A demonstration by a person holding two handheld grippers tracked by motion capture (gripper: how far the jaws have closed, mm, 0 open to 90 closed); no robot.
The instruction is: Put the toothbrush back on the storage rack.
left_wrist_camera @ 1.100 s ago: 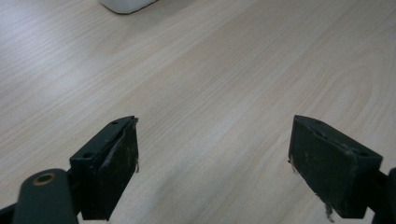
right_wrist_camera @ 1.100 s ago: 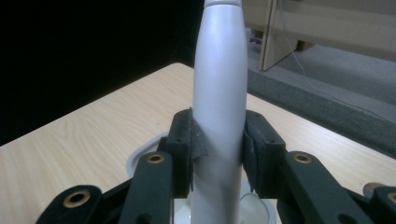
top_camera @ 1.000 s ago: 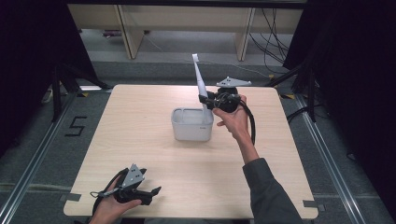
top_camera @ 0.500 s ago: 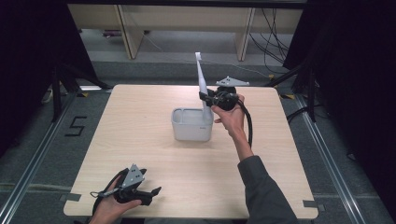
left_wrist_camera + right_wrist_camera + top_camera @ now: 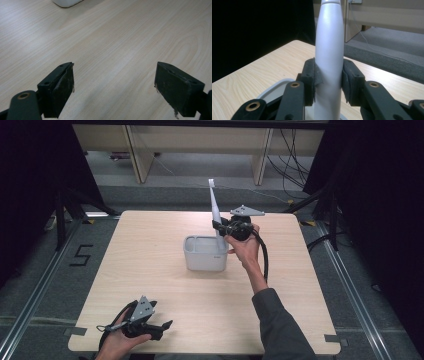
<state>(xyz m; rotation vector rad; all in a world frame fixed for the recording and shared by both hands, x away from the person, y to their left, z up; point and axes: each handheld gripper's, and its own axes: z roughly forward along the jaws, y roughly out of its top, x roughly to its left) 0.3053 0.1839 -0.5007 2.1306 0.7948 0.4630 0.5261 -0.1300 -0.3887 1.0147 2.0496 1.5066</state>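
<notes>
The desk [image 5: 150, 270] is pale wood-grain laminate, smooth with a soft sheen. The container [image 5: 204, 257] on it looks like matt light-grey plastic. The tall handle [image 5: 329, 50] is smooth, satin-finished grey-white plastic. The right gripper [image 5: 328, 80] has matt black plastic jaws with brass-coloured rivets; the left gripper [image 5: 115, 85] carries scuffed, dull black rubbery pads [image 5: 66, 86]. The sleeve [image 5: 280, 330] is grey cloth.

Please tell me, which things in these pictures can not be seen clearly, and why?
- High view: the lower end of the white toothbrush is hidden behind the wall of the white container, so whether it touches the bottom is unclear.
- Right gripper view: the toothbrush head is cut off by the top edge; the right gripper covers the container's inside.
- Left gripper view: the container is cut off by the top edge, beyond the left gripper.
</notes>
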